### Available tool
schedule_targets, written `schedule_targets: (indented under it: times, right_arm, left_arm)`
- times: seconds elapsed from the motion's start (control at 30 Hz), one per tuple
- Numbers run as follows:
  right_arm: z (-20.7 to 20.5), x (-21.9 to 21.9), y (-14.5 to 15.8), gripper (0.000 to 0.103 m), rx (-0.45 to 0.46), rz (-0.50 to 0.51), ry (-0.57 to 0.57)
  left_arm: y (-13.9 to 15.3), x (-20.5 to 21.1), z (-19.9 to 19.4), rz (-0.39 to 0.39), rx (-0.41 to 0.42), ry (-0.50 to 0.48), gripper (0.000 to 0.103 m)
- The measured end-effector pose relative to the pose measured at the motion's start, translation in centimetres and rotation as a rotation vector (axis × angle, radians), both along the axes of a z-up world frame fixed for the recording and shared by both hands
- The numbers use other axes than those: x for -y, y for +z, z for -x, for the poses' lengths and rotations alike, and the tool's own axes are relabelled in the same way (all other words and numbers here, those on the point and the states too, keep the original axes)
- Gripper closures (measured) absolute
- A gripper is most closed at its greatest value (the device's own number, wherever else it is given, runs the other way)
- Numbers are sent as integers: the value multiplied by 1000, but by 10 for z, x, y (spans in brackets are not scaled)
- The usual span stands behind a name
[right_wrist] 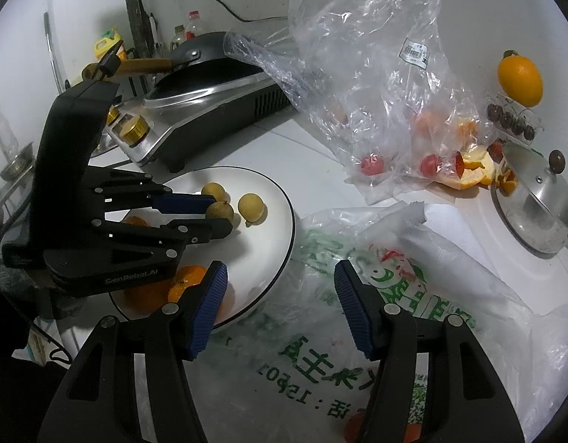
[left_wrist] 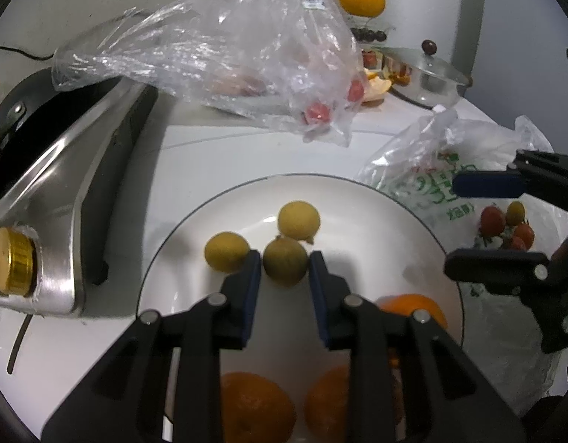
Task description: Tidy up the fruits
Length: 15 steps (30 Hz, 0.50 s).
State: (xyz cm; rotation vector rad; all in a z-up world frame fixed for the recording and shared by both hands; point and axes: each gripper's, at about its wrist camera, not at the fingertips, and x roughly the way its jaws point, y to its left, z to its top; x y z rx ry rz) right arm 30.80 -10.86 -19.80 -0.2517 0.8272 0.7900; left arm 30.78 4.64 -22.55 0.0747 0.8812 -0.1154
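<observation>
Fruit sorting centres on a round white plate with a thin dark rim [left_wrist: 357,192], set on the white bench [left_wrist: 195,155] beside a steel stove. The left claw [left_wrist: 285,264] is clamped on a small round yellow-brown longan [left_wrist: 285,262], its blue pads touching the fruit on both sides just above the plate's middle. Two more longans lie close by: one [left_wrist: 298,219] just beyond the held fruit, another [left_wrist: 226,256] just outside the left pad. Orange tangerines [left_wrist: 258,406] sit on the plate's near side, under the claw's body.

The right claw [right_wrist: 280,306] hangs half open and empty over a crumpled white plastic bag with green print [right_wrist: 357,350], just right of the plate. Small red tomatoes [left_wrist: 492,221] rest in that bag.

Since the held longan is already over the plate beside its fellows, the left hand likely only needs to release it there.
</observation>
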Motion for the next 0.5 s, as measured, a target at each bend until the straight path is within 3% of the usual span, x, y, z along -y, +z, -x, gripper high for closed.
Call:
schedule_targets:
  times: [0.3, 0.43, 0.5]
  right_arm:
    - [2, 0, 2, 39, 4, 2, -2]
    - [5, 0, 4, 39, 11, 4, -4]
    - [7, 0, 5, 39, 15, 4, -4]
  left_arm:
    - [7, 0, 5, -18, 21, 17, 71]
    - [12, -2, 11, -23, 36, 30, 60]
    - [15, -3, 15, -18, 46, 32, 60]
